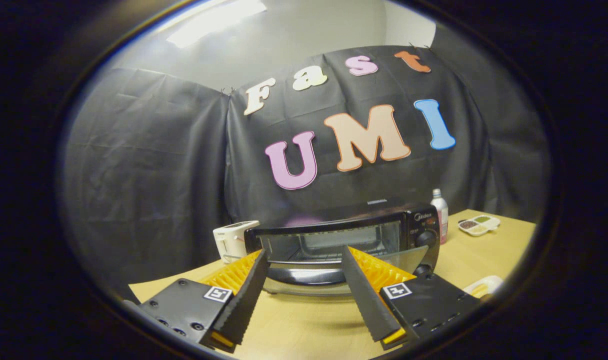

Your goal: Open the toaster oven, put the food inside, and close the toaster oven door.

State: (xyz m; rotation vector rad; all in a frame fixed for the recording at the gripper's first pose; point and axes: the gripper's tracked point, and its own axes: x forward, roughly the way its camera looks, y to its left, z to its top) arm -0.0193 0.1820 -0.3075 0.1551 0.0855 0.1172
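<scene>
Biggest thing here is the light wood tabletop (pixel 304 325) running across the bottom of the frame. Sitting on it in the lower middle is the black toaster oven (pixel 344 240), and its glass door (pixel 334 272) looks folded down toward the camera, lying roughly flat in front of the opening. The inside is dim, can't really make out whether anything's in there.

The tool (pixel 304 260) is at the bottom center with its fingers (pixel 246 295) spread wide apart, nothing between them, just hanging above the tabletop. The tips overlap the oven's front in the view, but I can't tell if they actually touch it.

Smaller stuff: a white appliance (pixel 231 240) peeking out left of the oven, partly hidden. A bottle (pixel 440 212) right of it, a divided dish (pixel 479 225) further right, and a pale tray (pixel 481 287) at lower right, cut off by the tool's body.
</scene>
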